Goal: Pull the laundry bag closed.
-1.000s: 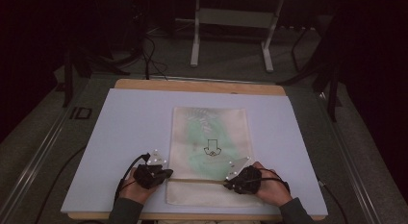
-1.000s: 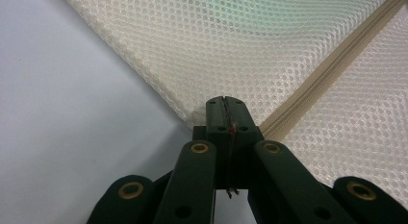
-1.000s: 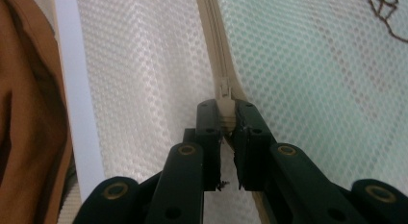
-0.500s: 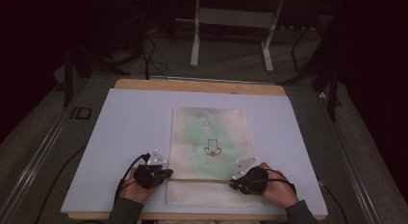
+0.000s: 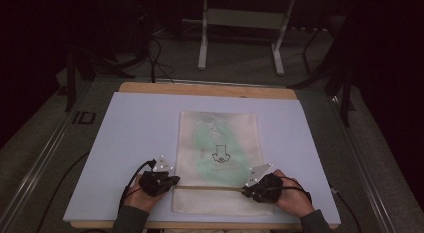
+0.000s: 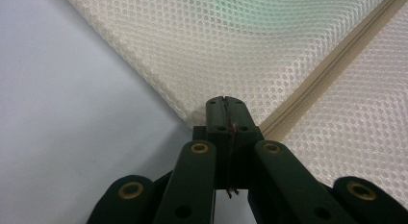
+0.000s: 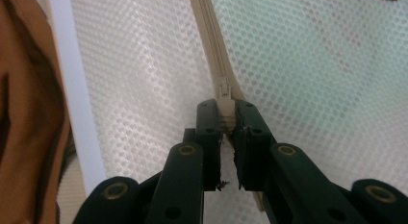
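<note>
Your left gripper (image 5: 172, 180) sits at the left edge of the mesh zipper pouch (image 5: 220, 143), and its jaws are pressed fully together. In the left gripper view (image 6: 225, 101) the tips meet with no gap, right at the pouch corner where the zipper (image 6: 332, 65) begins; a thin bit of the fabric edge seems to be pinched between them, but I cannot tell this for sure. The zipper runs away from these jaws, up and to the right in that view.

Your right gripper (image 5: 248, 189) is at the right end of the same zipper line. In the right gripper view (image 7: 226, 108) its jaws stand only slightly apart, and the zipper slider (image 7: 224, 96) with its pull lies in the narrow gap between the tips, which close on it from both sides. The zipper tape continues straight ahead of these jaws.

The pouch lies flat on the white bench cover (image 5: 140, 128), its greater part ahead of both jaws, with a pale green sheet visible inside through the mesh.
</note>
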The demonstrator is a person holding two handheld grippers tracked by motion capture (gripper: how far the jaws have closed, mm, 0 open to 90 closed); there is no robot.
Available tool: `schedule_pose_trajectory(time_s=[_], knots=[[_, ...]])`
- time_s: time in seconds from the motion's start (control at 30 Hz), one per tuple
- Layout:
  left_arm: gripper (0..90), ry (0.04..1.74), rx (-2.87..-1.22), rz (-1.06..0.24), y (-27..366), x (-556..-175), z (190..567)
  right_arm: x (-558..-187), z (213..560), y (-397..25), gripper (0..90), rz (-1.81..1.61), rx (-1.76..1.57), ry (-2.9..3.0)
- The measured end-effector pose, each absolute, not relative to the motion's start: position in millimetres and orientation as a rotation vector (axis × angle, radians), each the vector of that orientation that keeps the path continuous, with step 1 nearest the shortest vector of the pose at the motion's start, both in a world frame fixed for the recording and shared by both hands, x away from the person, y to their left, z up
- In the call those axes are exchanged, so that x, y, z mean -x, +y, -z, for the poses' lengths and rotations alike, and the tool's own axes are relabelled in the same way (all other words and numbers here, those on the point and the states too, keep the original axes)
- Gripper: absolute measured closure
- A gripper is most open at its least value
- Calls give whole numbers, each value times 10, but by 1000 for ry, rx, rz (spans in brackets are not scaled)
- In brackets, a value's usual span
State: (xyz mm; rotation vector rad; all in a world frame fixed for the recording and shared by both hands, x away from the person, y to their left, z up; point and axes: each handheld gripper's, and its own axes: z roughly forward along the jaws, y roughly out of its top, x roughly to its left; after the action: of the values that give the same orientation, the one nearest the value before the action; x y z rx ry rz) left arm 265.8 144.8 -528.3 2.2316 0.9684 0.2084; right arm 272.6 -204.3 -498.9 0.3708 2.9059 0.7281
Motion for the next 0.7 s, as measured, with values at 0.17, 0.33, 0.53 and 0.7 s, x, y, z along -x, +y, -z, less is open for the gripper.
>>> schedule_pose_trajectory(time_s=[0.17, 0.33, 0.53, 0.7], knots=[[895, 969, -2232, -207, 1448, -2659, 5283, -2719, 4952, -2089, 823, -729, -370, 2906], [895, 968, -2232, -209, 1446, -2657, 5282, -2719, 4953, -2104, 823, -722, -369, 2911], [895, 968, -2234, -209, 1446, -2657, 5282, -2717, 4931, -2134, 823, -731, -375, 2916], [895, 968, -2233, -209, 1445, -2657, 5282, -2720, 4924, -2186, 823, -722, -392, 2913]])
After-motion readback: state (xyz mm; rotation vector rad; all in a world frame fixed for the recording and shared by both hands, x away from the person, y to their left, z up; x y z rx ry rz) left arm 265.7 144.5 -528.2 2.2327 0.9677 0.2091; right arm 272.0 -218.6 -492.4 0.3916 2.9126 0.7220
